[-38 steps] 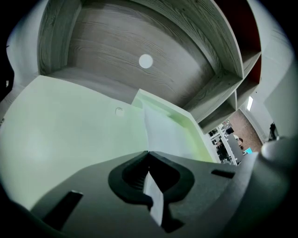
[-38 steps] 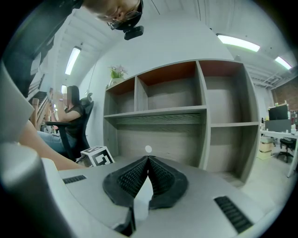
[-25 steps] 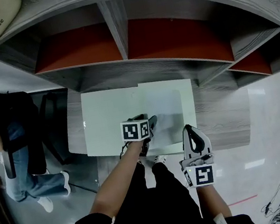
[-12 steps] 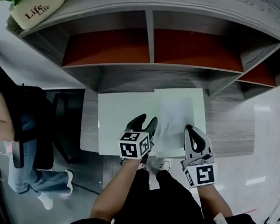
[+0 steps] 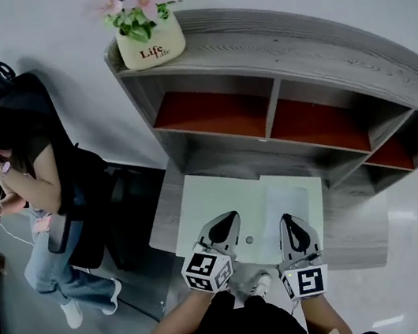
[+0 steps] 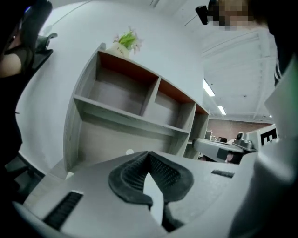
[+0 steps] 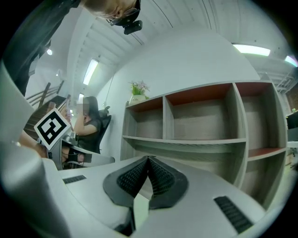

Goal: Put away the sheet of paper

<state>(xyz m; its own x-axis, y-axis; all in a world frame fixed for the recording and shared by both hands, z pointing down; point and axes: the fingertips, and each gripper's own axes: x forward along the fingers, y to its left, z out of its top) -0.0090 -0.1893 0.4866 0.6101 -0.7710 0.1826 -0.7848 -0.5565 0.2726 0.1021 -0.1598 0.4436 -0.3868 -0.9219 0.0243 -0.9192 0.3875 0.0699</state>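
The sheet of paper (image 5: 285, 198) lies flat on the right part of a white tabletop (image 5: 203, 203), in front of the grey shelf unit (image 5: 311, 64). My left gripper (image 5: 226, 221) hangs over the table's near edge, left of the sheet; its jaws are shut with nothing between them (image 6: 149, 154). My right gripper (image 5: 292, 222) is over the sheet's near end, and its jaws (image 7: 149, 159) are also pressed together. I cannot tell whether it touches the paper. Both gripper views look toward the shelf's open compartments.
The shelf unit has red-backed compartments (image 5: 211, 110) and a flower pot (image 5: 151, 44) on top at the left. A person (image 5: 25, 170) stands by a dark chair (image 5: 120, 210) at the left. A small dark dot (image 5: 248, 239) marks the tabletop between the grippers.
The left gripper's jaws have gone from spread to shut and it has drawn back off the sheet toward the table's near edge. The head view has lifted, showing the shelf top and pot.
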